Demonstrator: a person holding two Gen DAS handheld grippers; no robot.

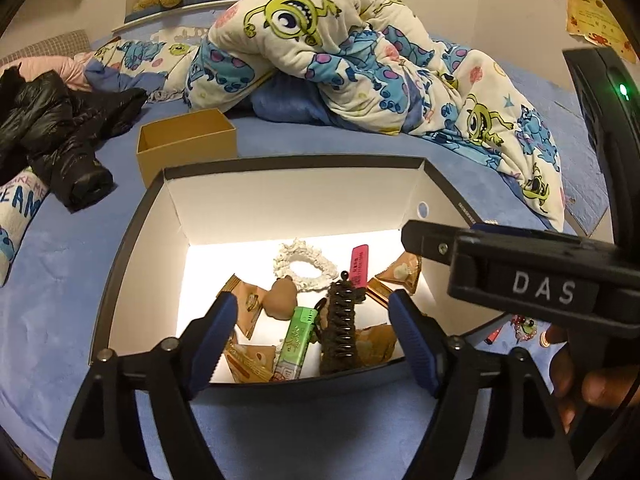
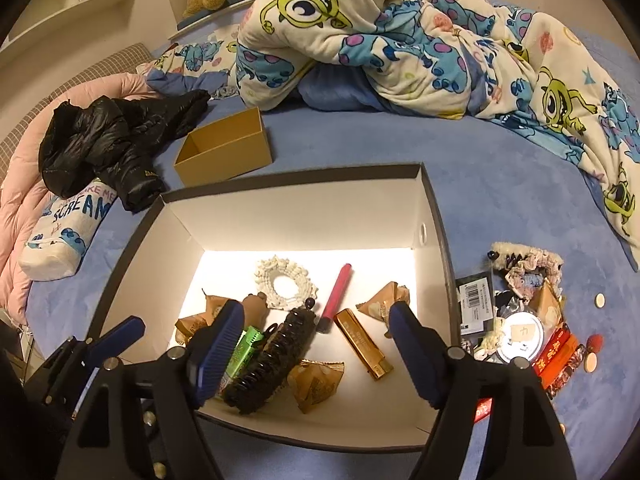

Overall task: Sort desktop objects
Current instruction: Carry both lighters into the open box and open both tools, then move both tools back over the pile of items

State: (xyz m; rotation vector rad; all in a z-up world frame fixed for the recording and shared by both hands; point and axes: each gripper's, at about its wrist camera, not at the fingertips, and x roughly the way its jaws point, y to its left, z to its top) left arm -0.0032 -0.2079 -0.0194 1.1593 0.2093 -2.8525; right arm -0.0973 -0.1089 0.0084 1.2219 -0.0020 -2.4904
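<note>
Both grippers hang tilted downward over the near edge of a white-lined cardboard box [image 2: 434,216] with black outer walls, which sits on a blue bedspread [image 2: 500,184]. The left gripper [image 1: 310,334] has its blue-padded jaws spread wide with nothing between the pads; the right gripper [image 2: 316,346] is likewise spread and empty. Seen from the left wrist, the right gripper's black body crosses the right side of the view, with fingers of the person's hand [image 1: 592,384] curled under it.

Inside the box lie sorted things — a white scrunchie [image 2: 285,282], a pink bar [image 2: 335,298], a gold lighter [image 2: 362,344], a green lighter [image 1: 294,346], a dark spiral hair clip [image 2: 266,364], a small brown plush figure [image 1: 282,300] and several tan snack packets [image 2: 384,300]. The far half of the box floor is bare.

Right of the box, just beside its wall, a heap of unsorted items [image 2: 520,320] rests on the bedspread. Behind the box stands a smaller open brown carton [image 2: 224,152]; a black jacket [image 2: 104,136] and a cartoon-print quilt [image 2: 400,40] lie farther back.
</note>
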